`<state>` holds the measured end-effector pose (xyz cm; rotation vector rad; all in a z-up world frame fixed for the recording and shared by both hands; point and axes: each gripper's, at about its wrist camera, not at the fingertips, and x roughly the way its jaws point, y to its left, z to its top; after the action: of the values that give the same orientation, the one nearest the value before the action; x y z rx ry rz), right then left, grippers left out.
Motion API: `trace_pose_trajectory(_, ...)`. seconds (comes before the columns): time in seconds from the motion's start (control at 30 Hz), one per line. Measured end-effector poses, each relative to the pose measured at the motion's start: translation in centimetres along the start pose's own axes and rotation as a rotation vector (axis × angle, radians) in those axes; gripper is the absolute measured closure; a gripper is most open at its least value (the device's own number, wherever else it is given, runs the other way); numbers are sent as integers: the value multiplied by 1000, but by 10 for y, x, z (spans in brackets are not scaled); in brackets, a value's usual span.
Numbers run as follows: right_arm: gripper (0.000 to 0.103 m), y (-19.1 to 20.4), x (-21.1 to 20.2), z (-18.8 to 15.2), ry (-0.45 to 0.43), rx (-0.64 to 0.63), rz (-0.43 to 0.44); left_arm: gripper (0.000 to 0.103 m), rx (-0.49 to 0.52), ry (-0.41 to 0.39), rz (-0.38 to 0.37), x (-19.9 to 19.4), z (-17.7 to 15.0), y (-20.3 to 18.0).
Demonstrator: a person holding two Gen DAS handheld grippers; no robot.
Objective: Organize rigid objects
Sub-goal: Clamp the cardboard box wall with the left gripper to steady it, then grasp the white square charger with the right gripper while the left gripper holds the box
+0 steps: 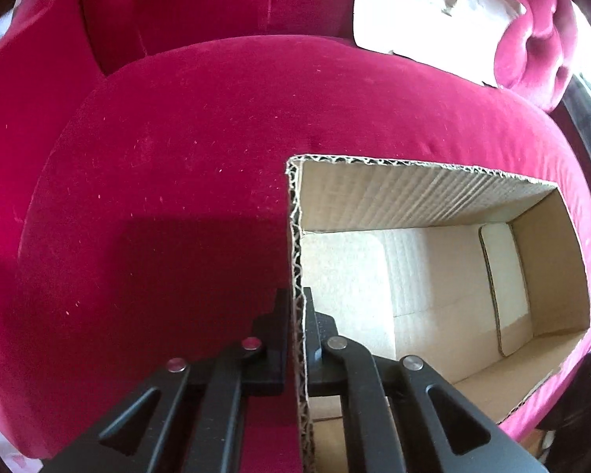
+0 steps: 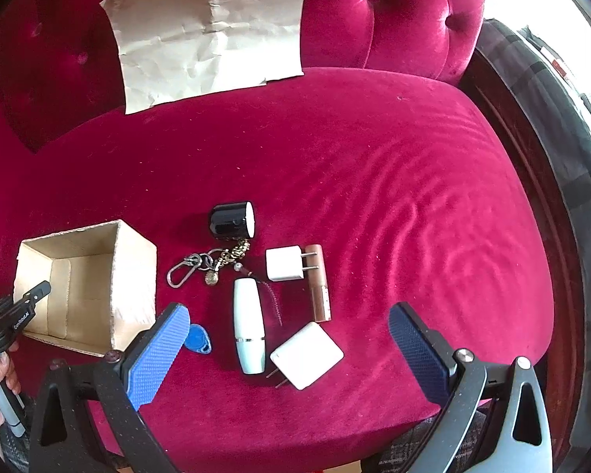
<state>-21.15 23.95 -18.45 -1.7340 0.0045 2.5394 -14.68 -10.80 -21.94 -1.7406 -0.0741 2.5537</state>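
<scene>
Left gripper (image 1: 297,315): shut tight on the box (image 1: 413,276) wall — the box should be kept still.
Right gripper (image 2: 287,339): spread wide, nothing held.
Next pick: the white tube (image 2: 249,325), right between the blue pads (image 2: 157,354) — best squeezed at its middle.
Look: smooth, long, lying flat.

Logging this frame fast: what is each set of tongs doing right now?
Left tongs: closed on the wall of the cardboard box.
Right tongs: open, empty, above the small items on the red cushion.
</scene>
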Motion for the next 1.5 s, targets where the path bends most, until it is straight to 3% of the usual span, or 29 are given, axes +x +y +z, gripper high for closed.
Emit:
trace_pose_trajectory(0.33, 0, -11, 9, -5, 26, -13, -29, 99, 12, -3, 27, -4, -1, 5)
trace_pose_trajectory(0.83, 0, -32, 43, -22, 92, 91, -54, 99, 38, -8, 77, -13, -4, 11)
trace_pose_trajectory(1.23, 1, -39, 74, -30, 166, 162, 2, 99, 39, 1, 83, -22, -5, 26)
trace_pose_trajectory(1.3, 4, -39, 77, -31, 180, 170, 21, 99, 33, -2, 89, -24, -6, 29)
trace_pose_trajectory(1.33, 6, -39, 78, -32, 184, 37, 55, 99, 33, -4, 91, -25, -7, 30)
trace_pose_trajectory(1.4, 8, -38, 81, -32, 197, 35, 63, 99, 43, -9, 103, -27, -8, 31)
trace_pose_trajectory(1.5, 21, -37, 84, -32, 202, 40, 60, 99, 40, -8, 103, -30, -8, 36)
